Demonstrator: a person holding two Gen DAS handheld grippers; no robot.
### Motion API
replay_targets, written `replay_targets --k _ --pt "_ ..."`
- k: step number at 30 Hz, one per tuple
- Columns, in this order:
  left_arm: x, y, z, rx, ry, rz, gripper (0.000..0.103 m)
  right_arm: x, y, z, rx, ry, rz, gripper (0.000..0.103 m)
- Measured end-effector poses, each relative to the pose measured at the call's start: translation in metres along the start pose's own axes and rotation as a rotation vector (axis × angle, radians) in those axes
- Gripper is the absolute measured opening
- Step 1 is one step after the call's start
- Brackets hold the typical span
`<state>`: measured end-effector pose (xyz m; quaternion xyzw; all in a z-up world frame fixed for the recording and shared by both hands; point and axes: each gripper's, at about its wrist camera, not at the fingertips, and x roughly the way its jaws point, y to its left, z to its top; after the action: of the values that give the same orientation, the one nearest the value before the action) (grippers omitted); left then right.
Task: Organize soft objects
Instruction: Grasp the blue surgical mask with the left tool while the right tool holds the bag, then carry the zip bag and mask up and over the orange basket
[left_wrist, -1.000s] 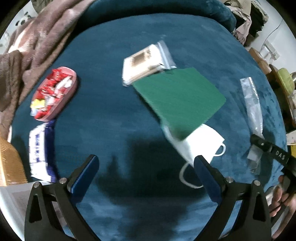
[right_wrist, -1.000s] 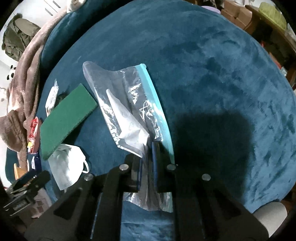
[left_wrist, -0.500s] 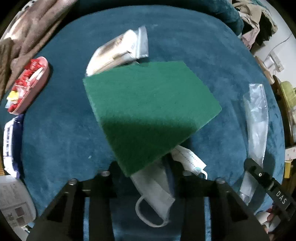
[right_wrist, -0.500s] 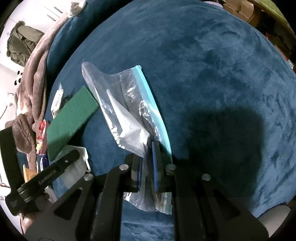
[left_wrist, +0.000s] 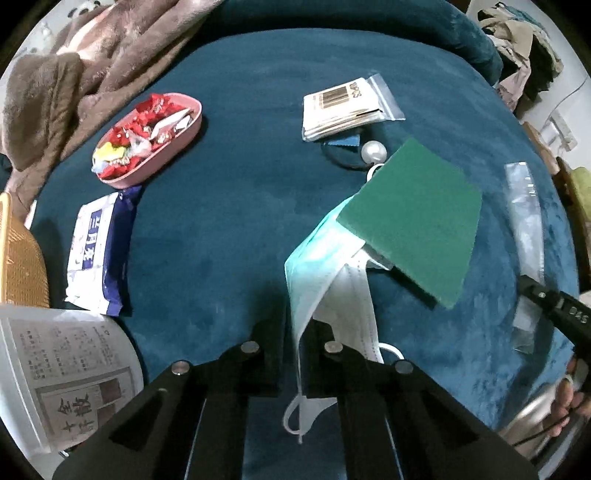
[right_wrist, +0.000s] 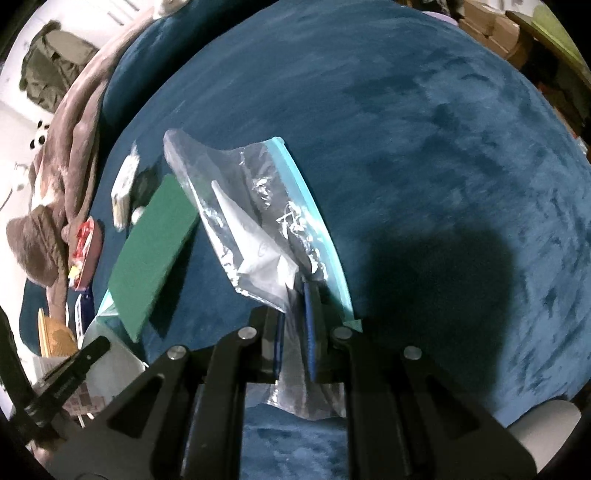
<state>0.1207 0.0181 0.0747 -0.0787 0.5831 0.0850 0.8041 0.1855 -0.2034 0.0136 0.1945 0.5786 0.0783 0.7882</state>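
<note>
**Both tongs loaded: mask left, bag right**

Blue cushion (left_wrist: 229, 206) fills both views, everything else on it. Brown blanket (left_wrist: 92, 62) bunched at 10–11 o'clock off the cushion edge in left view; same blanket (right_wrist: 62, 192) at 9 o'clock in right view.

Green pad (left_wrist: 417, 218) at 3 o'clock of centre, left view, one corner overlapping the mask, appears tilted up off the cushion. In right view, pad (right_wrist: 155, 251) at 9 o'clock, just beside the bag.

Bag (right_wrist: 255, 218), clear with blue zip strip, up from 6 o'clock toward centre in right view, crumpled, white slip visible inside. Right gripper (right_wrist: 293, 332) clamped on its lower end, fingers pinched together on the plastic. In left view, bag (left_wrist: 524, 221) as a thin strip at 3 o'clock.

Mask (left_wrist: 325, 273), white with teal side, draped from under the pad down to 6 o'clock. Left gripper (left_wrist: 295, 343) closed on it, fabric pinched between the fingers, ear loop hanging below.

Wipes pack (left_wrist: 99, 251) at 9 o'clock, flat. Pink tray (left_wrist: 151, 147) of red wrapped candies at 10 o'clock. Small zip pouch (left_wrist: 347, 107) with card inside at 1 o'clock. Black hair tie (left_wrist: 343, 157) with pearl bead just below the pouch, touching the pad's far corner. Orange basket (left_wrist: 18, 258) at 9 o'clock edge. White tub (left_wrist: 62, 373) with printed label at 8 o'clock.
</note>
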Motion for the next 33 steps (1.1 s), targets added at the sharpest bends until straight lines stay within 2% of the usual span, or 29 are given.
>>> replay_targets --k 2,3,4,6,8,13,15,17,18,20,22,26,33 --pt "-0.002 0.006 -0.003 -0.002 0.013 -0.029 0.059 0.001 0.004 -0.001 -0.005 0.004 0.022 0.013" --pt "-0.004 0.007 -0.004 -0.003 0.017 -0.038 0.066 0.002 0.005 -0.002 -0.006 0.006 0.023 0.013" --pt "-0.004 0.010 -0.004 -0.005 0.020 -0.043 0.070 0.003 0.006 -0.002 -0.007 0.009 0.022 0.013" --pt "-0.002 0.014 -0.001 -0.019 0.015 -0.056 0.072 0.004 0.006 -0.003 -0.011 0.010 0.019 0.013" --pt "-0.007 0.011 -0.001 -0.039 0.001 -0.086 0.081 0.004 0.004 -0.002 -0.004 0.014 0.025 0.013" --pt "0.000 0.004 0.010 -0.093 0.008 -0.132 0.081 0.005 0.000 -0.002 0.002 0.017 0.040 0.013" --pt "0.008 0.002 0.013 -0.128 0.014 -0.125 0.077 0.005 -0.003 -0.003 0.002 0.017 0.047 0.013" --pt "0.019 0.000 0.014 -0.160 0.019 -0.107 0.045 0.005 -0.004 -0.003 0.006 0.018 0.053 0.012" --pt "0.025 0.000 0.014 -0.172 0.022 -0.107 0.042 0.005 -0.005 -0.002 0.009 0.020 0.058 0.012" --pt "0.032 0.000 0.014 -0.186 0.036 -0.119 0.019 0.005 -0.006 -0.001 0.008 0.023 0.067 0.012" --pt "0.030 0.001 0.013 -0.178 0.025 -0.110 0.009 0.004 -0.007 0.000 -0.001 0.023 0.070 0.012" --pt "0.016 0.010 0.013 -0.163 -0.034 -0.073 0.006 -0.001 -0.003 -0.003 -0.040 0.007 0.059 0.010" --pt "-0.023 0.020 0.008 -0.127 -0.113 -0.056 0.006 -0.021 0.016 -0.013 -0.070 -0.019 0.089 0.010"
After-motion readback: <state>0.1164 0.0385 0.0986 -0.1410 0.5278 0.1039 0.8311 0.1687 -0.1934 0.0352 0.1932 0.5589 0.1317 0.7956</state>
